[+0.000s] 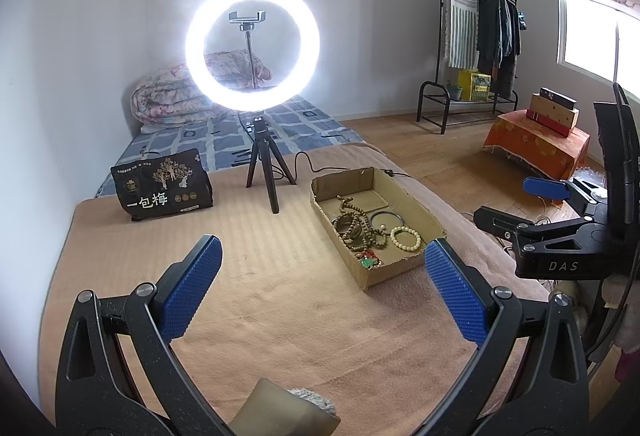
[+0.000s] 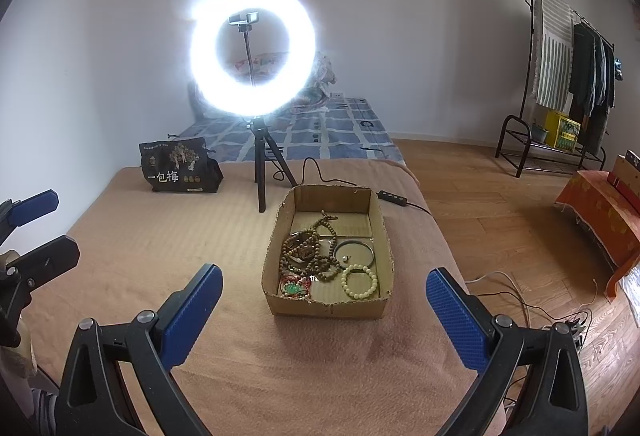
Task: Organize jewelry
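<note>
Jewelry sits heaped in the shallow brown cardboard tray (image 2: 329,268) at twelve o'clock of the right gripper (image 2: 324,310), one o'clock of the left gripper (image 1: 323,278); both blue-padded pairs gape empty, seemingly poised for picking.

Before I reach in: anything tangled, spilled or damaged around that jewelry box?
Inside the cardboard box, the long brown bead strands lie heaped and knotted together over other pieces. The box's near rim looks ragged. Nothing has spilled onto the blanket.

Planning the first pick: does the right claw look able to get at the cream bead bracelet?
Probably yes. The right claw is open and empty, the cardboard box has no lid, and the cream bead bracelet lies alone near the front wall.
</note>
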`<state>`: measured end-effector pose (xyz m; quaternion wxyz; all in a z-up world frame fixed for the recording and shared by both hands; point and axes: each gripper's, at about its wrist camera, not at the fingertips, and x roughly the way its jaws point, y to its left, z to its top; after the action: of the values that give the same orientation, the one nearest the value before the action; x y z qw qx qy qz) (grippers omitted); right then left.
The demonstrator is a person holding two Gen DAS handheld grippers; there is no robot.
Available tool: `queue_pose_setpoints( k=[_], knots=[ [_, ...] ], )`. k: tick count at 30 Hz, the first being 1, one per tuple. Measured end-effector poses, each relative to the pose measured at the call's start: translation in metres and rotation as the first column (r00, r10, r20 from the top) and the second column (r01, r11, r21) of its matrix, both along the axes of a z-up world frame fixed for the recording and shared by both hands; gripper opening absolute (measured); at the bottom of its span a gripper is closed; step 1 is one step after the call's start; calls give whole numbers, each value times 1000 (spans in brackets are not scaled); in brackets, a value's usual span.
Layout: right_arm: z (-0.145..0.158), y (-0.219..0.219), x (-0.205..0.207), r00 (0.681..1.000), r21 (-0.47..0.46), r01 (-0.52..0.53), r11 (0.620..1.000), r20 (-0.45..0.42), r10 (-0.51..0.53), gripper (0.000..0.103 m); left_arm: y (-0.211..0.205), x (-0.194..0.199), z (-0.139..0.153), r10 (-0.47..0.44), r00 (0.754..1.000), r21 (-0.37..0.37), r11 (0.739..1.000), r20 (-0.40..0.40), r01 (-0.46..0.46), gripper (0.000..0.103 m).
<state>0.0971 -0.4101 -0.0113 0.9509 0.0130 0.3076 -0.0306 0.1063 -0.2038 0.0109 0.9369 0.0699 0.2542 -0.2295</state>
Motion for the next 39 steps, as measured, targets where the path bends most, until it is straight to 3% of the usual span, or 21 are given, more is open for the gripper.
queue_pose_setpoints(
  k=[39],
  knots=[
    [-8,-7,1,1000,23,6,1000,-24,-5,103,-1,-1,1,-1,1000,-1,1000,5,1,103]
  ],
)
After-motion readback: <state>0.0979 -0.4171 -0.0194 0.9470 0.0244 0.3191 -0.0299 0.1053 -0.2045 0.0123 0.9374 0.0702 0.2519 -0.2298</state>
